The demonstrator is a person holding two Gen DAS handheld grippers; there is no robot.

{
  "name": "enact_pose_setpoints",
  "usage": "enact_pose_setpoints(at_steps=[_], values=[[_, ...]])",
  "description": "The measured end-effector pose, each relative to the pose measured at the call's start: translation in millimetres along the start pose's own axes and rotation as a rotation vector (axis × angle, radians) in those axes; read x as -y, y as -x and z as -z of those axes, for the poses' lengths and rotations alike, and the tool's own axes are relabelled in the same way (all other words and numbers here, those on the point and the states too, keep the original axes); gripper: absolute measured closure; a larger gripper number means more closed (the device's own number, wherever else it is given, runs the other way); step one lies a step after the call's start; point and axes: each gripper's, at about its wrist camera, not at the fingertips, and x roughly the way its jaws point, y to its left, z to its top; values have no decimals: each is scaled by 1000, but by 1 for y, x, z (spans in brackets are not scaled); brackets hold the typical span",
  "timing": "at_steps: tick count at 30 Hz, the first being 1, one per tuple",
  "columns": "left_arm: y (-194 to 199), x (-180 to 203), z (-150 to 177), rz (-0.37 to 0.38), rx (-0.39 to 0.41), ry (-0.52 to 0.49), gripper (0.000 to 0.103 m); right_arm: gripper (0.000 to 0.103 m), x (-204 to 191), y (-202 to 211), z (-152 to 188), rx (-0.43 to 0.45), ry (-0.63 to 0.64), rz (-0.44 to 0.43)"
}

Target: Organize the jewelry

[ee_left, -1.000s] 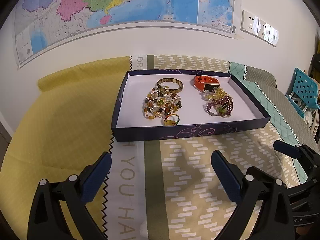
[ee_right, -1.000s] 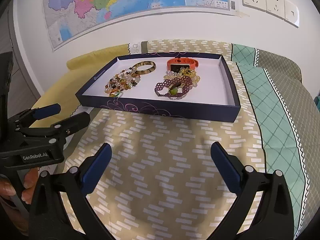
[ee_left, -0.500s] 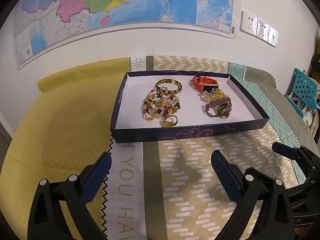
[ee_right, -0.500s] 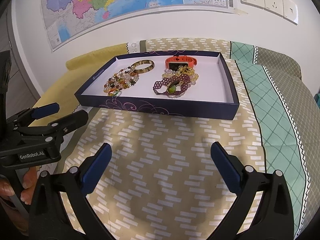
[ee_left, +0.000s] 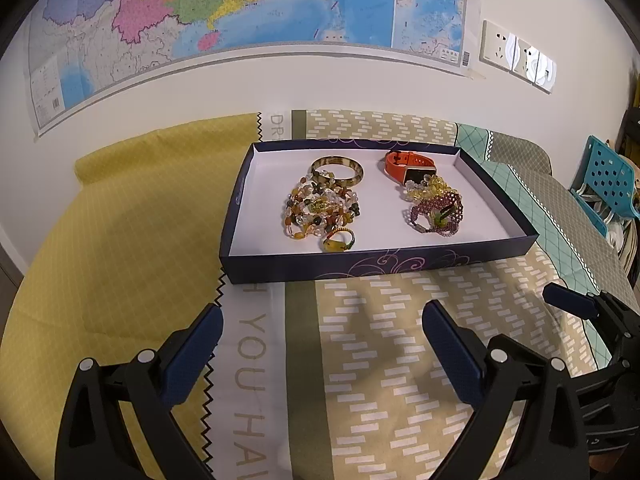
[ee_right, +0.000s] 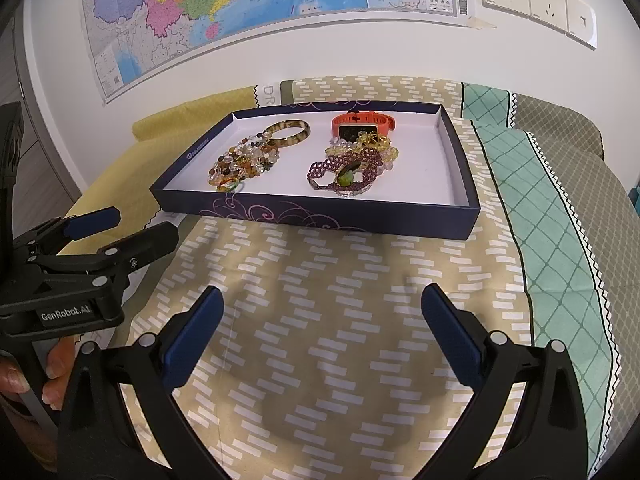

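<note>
A dark blue tray (ee_left: 376,266) (ee_right: 320,216) with a white floor lies on the patterned cloth ahead of both grippers. In it lie a brown bangle (ee_left: 337,169) (ee_right: 290,132), an orange watch (ee_left: 408,164) (ee_right: 362,124), a heap of mixed bead bracelets (ee_left: 320,210) (ee_right: 242,164), a small ring (ee_left: 338,242), yellow beads (ee_left: 430,186) and a purple beaded bracelet (ee_left: 436,216) (ee_right: 344,172). My left gripper (ee_left: 322,344) (ee_right: 128,226) stands open in front of the tray, holding nothing. My right gripper (ee_right: 320,332) (ee_left: 576,304) is open too, short of the tray.
A map (ee_left: 240,12) and wall sockets (ee_right: 536,0) hang on the white wall behind. Yellow cloth (ee_left: 120,220) covers the left side, teal and grey patterned cloth (ee_right: 560,200) the right. A blue chair (ee_left: 608,176) stands far right. A hand (ee_right: 36,376) holds the left gripper's handle.
Both grippers have drawn back slightly from the tray; it sits a little higher and smaller in both views. The jaws stay open and the jewelry has not moved.
</note>
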Motion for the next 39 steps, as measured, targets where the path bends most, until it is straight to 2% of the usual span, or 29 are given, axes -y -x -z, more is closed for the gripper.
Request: enact_pose_setpoints(at_steps=[39], values=[[-1,0,3,-2,-11,1,7,5,-1,0,0,1,-2,-8]])
